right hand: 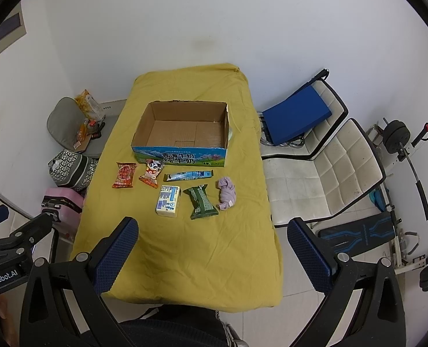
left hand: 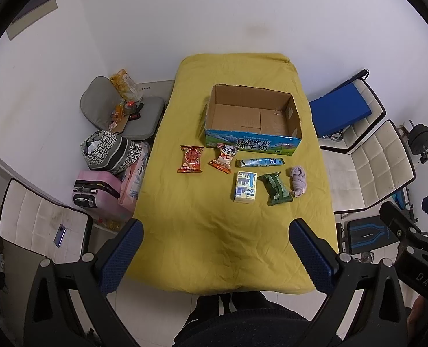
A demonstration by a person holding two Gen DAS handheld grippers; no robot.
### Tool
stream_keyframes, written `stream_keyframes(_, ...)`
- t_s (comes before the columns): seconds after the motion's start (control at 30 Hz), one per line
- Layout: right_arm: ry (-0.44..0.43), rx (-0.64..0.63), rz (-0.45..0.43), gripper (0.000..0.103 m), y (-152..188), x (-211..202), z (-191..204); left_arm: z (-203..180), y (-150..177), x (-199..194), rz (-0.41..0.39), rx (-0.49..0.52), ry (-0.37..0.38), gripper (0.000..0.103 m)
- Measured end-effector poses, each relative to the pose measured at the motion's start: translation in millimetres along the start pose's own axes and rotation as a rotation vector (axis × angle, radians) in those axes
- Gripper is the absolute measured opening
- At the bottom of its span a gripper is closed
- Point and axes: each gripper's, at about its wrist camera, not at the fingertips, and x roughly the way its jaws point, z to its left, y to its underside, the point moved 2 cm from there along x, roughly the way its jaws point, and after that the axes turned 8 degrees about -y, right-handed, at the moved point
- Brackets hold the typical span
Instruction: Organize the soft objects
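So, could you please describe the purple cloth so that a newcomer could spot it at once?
Start at the open cardboard box on the yellow table. In front of it lie packets in two rows; the purple cloth ends the nearer row on the right, beside the green packet. It is the only crumpled fabric, with no printed wrapper.

- a lived-in room of a home, with plain white walls and a pale tiled floor
- a table under a yellow cloth (left hand: 237, 231) fills the middle
- white padded chairs (right hand: 329, 173), a weight bench (right hand: 358, 234) and a barbell (right hand: 416, 179) stand to one side
- a pink suitcase (left hand: 95, 193), a patterned bag (left hand: 110, 151) and a grey cushion (left hand: 121, 110) crowd the other side
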Motion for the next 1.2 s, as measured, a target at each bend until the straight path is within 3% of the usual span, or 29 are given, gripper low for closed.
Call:
stream_keyframes(0.67,-0.004,0.006,-0.004,0.103,-8,8,-6,-3,-8,10,0.002,0.005,-0.006,0.103)
stream_keyframes(1.2,-0.006,0.016,0.020,0.103,-12,46,-6,-7,-16,29,0.025,0.000,-0.002,0.103)
